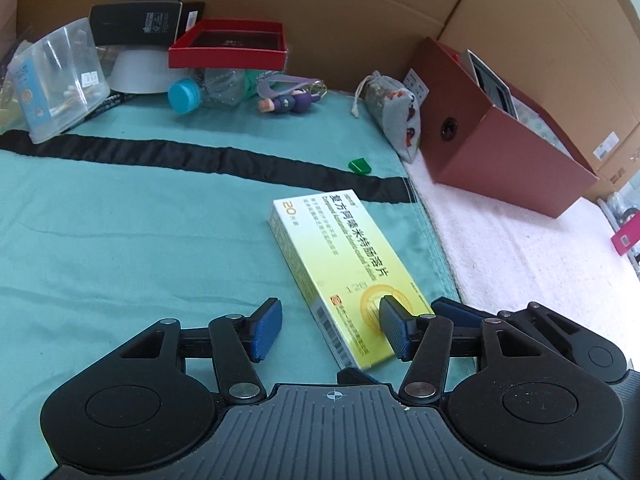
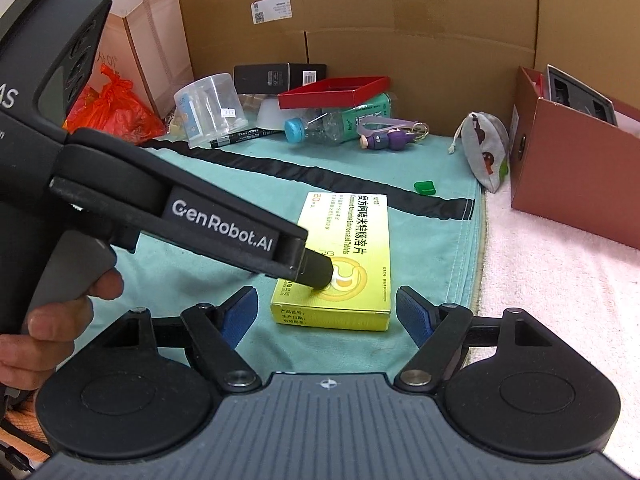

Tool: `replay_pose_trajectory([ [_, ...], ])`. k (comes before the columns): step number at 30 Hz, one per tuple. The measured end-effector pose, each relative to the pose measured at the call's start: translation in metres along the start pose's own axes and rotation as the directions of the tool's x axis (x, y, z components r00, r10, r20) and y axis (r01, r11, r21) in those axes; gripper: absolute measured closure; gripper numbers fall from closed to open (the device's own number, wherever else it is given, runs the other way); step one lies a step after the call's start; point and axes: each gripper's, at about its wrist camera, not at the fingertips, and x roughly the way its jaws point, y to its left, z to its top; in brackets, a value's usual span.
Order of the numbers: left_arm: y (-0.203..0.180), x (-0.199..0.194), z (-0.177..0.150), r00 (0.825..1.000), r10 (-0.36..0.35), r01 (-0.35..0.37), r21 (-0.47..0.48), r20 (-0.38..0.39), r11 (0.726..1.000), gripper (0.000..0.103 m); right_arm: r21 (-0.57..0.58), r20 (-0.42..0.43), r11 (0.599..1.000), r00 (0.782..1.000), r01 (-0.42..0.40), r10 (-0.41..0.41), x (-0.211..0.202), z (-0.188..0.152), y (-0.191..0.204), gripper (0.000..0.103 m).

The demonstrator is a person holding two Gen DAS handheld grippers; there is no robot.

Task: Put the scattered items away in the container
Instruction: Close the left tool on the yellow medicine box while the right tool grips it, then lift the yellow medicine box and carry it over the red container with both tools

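You work on a big teal cloth (image 1: 160,220) with a black stripe; it lies beside a pink fuzzy towel (image 1: 520,248); the brown box (image 1: 500,152) sits on that towel, off to your right, with some things already inside. Your left gripper (image 1: 332,326) has its blue pads wide apart; one finger (image 1: 394,330) presses down on top of the yellow medicine box (image 1: 340,264), near its end. Your right gripper (image 2: 324,314) is spread wide too, with the same medicine box's short end sitting between its pads, not touching them; it holds nothing. The medicine box lies flat near the cloth's edge. Farther back lie a spotted pouch (image 1: 394,114), a plastic bottle (image 1: 212,90), a purple toy figure (image 1: 286,100), and a tiny green piece (image 1: 359,166).
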Motion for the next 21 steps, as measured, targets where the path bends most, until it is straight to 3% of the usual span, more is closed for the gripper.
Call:
replay_pose_trajectory([
  [17,-0.007,0.017,0.009,0.999,-0.033,0.034,0.071,-0.017,0.997,0.036,0.018,-0.012,1.0,1.0,0.002,-0.002,0.026,0.007,-0.005,0.022],
  [21,-0.009,0.017,0.011,1.0,-0.02,0.022,0.089,-0.019,0.996,0.046,0.024,-0.013,1.0,1.0,0.016,-0.015,0.03,0.007,-0.006,0.027],
])
